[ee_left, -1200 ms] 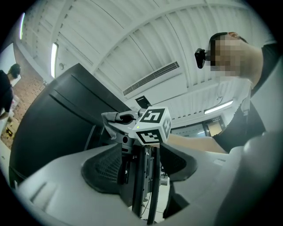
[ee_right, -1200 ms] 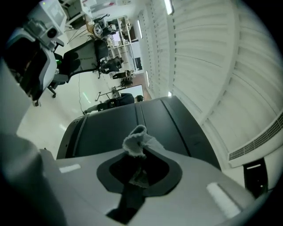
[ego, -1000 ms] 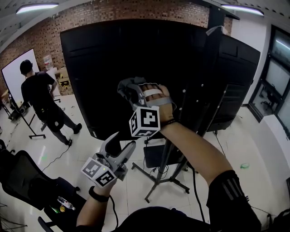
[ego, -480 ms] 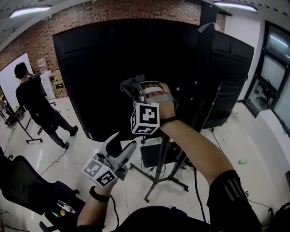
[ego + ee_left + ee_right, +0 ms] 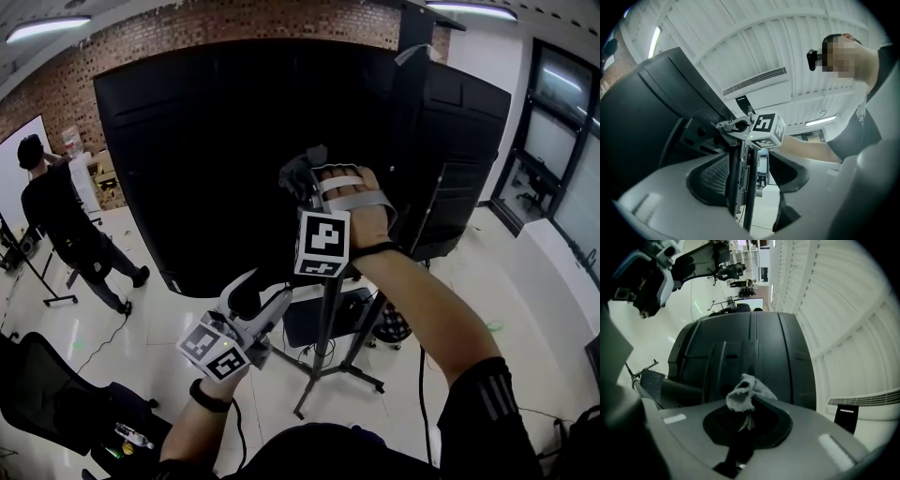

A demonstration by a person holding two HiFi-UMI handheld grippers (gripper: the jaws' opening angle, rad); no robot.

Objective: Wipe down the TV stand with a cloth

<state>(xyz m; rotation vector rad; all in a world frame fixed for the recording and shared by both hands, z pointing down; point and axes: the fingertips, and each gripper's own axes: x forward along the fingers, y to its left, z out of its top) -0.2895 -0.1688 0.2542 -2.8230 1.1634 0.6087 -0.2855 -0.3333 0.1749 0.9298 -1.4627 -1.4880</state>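
Jaws: right gripper (image 5: 744, 414) pinches the cloth (image 5: 743, 392); left gripper (image 5: 749, 180) wide, holding nothing.
Change: right gripper has drifted rightward at frame centre, toward the stand (image 5: 328, 323) post.
Meaning: wiping seemingly about to start; contact unclear.

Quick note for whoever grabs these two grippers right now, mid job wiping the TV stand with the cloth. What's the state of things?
Right gripper: shut on the grey cloth, held high in front of the black TV.
Left gripper: open and empty, low beside the TV stand post.
Done: the cloth is in hand; how much of the stand is already wiped cannot be told.
Left: the cloth does not appear to touch the stand, so bring it down onto the post and legs and wipe them.
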